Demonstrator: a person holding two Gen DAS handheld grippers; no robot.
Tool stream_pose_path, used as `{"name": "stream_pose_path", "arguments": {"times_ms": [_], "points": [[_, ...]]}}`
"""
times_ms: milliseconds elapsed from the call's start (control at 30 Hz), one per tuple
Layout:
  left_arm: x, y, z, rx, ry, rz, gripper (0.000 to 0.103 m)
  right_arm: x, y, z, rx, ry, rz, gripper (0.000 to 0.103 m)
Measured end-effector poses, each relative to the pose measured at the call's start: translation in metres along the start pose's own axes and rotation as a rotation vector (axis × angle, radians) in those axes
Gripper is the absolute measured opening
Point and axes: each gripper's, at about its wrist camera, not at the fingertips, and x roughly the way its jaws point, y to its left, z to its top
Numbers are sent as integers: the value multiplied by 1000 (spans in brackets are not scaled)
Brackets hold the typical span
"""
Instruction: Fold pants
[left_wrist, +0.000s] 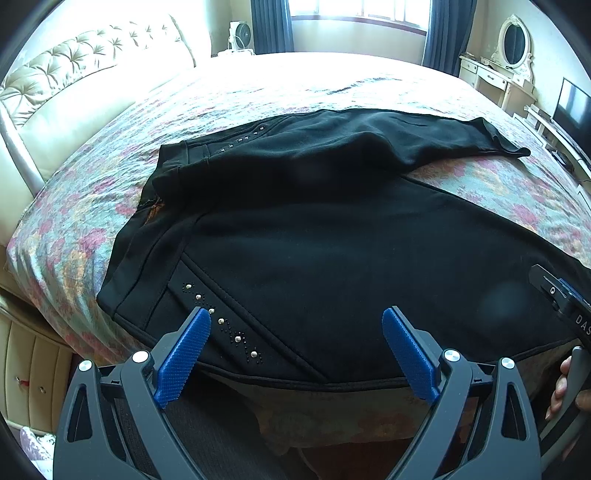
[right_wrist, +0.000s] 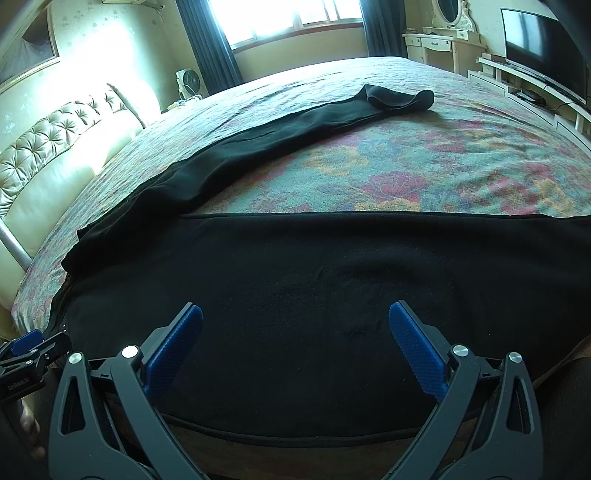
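Black pants (left_wrist: 314, 229) lie spread on the floral bedspread (left_wrist: 92, 206), waistband to the left, with a row of metal studs (left_wrist: 221, 321) near the hip. One leg runs along the near bed edge, the other (right_wrist: 280, 129) angles away across the bed, its cuff folded over. My left gripper (left_wrist: 295, 325) is open just above the near hip area, beside the studs. My right gripper (right_wrist: 295, 321) is open over the near leg (right_wrist: 332, 280), close to the bed's front edge. Neither holds cloth. Each gripper shows at the other view's edge (left_wrist: 561, 295).
A tufted cream headboard (left_wrist: 74, 66) stands at the left. A window with dark curtains (left_wrist: 354, 14) is at the back, a fan (left_wrist: 240, 35) beside it. A vanity with mirror (left_wrist: 513, 48) and a television (right_wrist: 543, 44) on a low shelf are at the right.
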Motion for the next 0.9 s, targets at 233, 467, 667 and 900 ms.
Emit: {"name": "stream_pose_path", "arguments": {"times_ms": [233, 467, 667, 900], "points": [[0, 0, 0, 1, 3, -1, 93, 1, 1, -2, 2, 7, 1, 101], [-1, 0, 0, 1, -1, -5, 93, 1, 1, -2, 2, 8, 0, 101], [-2, 0, 1, 1, -2, -8, 93, 1, 1, -3, 2, 11, 0, 101], [-4, 0, 3, -1, -7, -25, 93, 5, 2, -4, 3, 24, -1, 101]]}}
